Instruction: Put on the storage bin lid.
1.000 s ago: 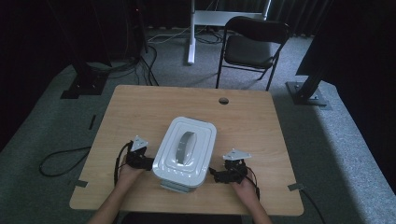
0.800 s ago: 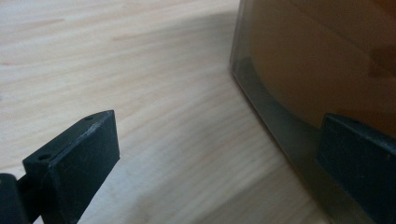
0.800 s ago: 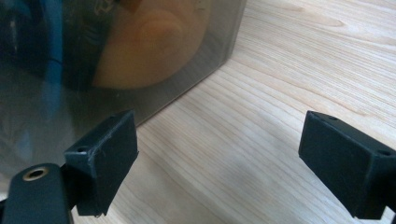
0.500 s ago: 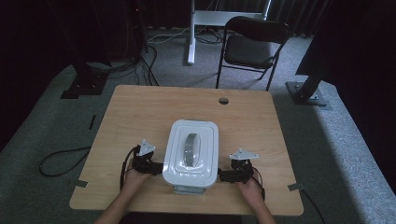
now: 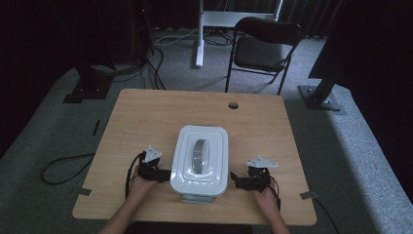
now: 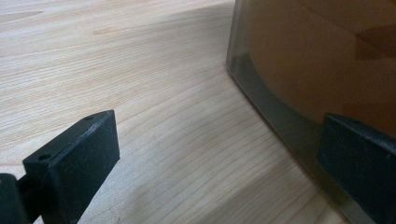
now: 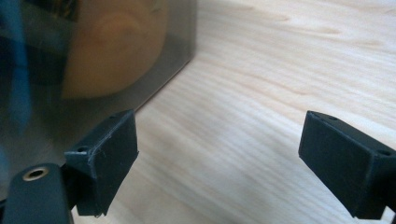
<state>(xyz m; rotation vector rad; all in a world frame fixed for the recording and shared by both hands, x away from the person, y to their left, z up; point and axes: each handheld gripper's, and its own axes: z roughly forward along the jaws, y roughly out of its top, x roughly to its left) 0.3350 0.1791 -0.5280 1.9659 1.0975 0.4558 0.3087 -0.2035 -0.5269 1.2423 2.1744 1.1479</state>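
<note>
The white lidded container [image 5: 200, 159] has slid a little nearer the table's [image 5: 146, 112] front edge since earlier, sitting low in the frame's centre. The left gripper [image 5: 163, 174] and right gripper [image 5: 234, 181], jaws spread, flank its sides closely.

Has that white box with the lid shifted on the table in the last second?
Yes. The white box has slid toward the table's near edge, away from the round hole.
</note>
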